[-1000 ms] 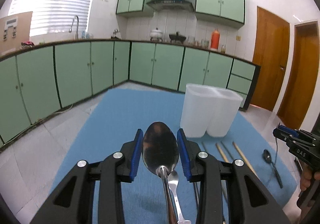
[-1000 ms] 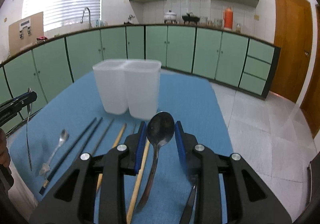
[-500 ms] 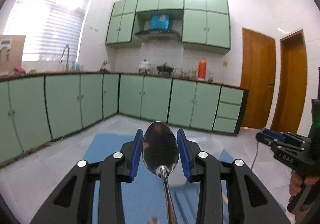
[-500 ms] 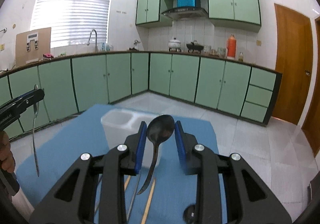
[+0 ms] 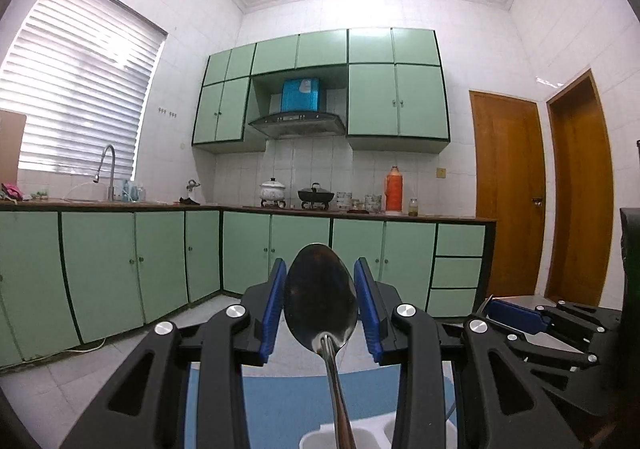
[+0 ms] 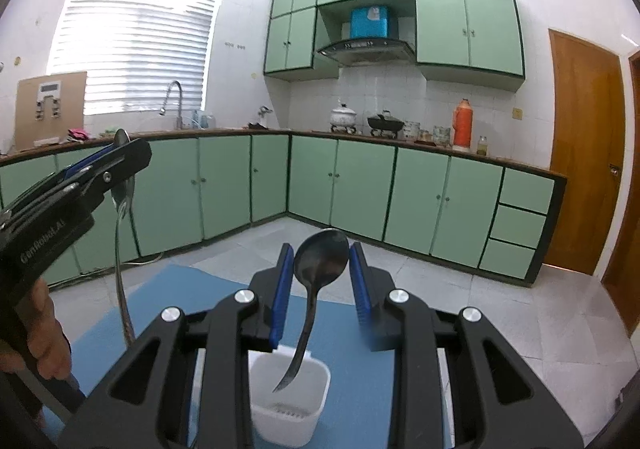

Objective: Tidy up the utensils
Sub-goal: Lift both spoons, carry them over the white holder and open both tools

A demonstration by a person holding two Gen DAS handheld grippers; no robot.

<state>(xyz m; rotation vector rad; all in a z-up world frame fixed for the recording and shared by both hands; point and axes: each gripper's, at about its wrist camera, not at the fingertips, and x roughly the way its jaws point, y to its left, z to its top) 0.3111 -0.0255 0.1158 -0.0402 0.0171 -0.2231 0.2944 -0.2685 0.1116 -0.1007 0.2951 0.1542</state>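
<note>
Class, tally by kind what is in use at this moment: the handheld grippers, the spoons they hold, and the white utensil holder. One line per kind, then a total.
Grippers: 2, the left gripper and the right gripper
Spoons: 2, the silver spoon and the dark spoon
White utensil holder: 1
Total: 5

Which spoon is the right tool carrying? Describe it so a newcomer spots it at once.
Start at the blue mat, then the white utensil holder standing on it. Hanging handle-down over that holder is the dark spoon, its bowl clamped between the right tool's blue pads. The left tool's silver spoon is shinier and straighter.
</note>
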